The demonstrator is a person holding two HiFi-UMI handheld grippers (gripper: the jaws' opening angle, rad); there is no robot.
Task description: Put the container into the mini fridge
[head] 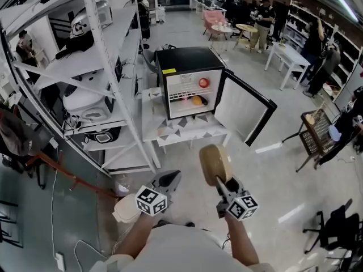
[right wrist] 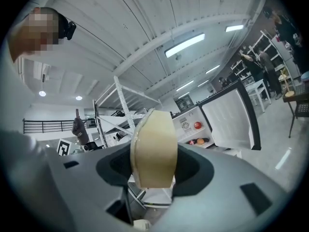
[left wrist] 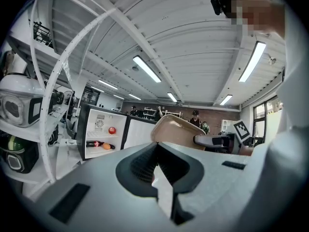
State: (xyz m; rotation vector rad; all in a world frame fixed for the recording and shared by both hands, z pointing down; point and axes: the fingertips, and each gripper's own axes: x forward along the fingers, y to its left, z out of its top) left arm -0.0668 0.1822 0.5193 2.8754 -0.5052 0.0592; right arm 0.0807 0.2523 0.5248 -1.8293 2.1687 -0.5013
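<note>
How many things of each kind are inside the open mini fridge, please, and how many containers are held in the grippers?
Red round item: 1
Orange round item: 1
Dark bottle, lying down: 1
Tan container, held: 1
Total: 4

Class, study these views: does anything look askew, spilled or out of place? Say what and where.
Only the tan container looks odd: the right gripper clamps it standing on edge, not flat. The mini fridge stands with its door open. Nothing looks spilled.
</note>
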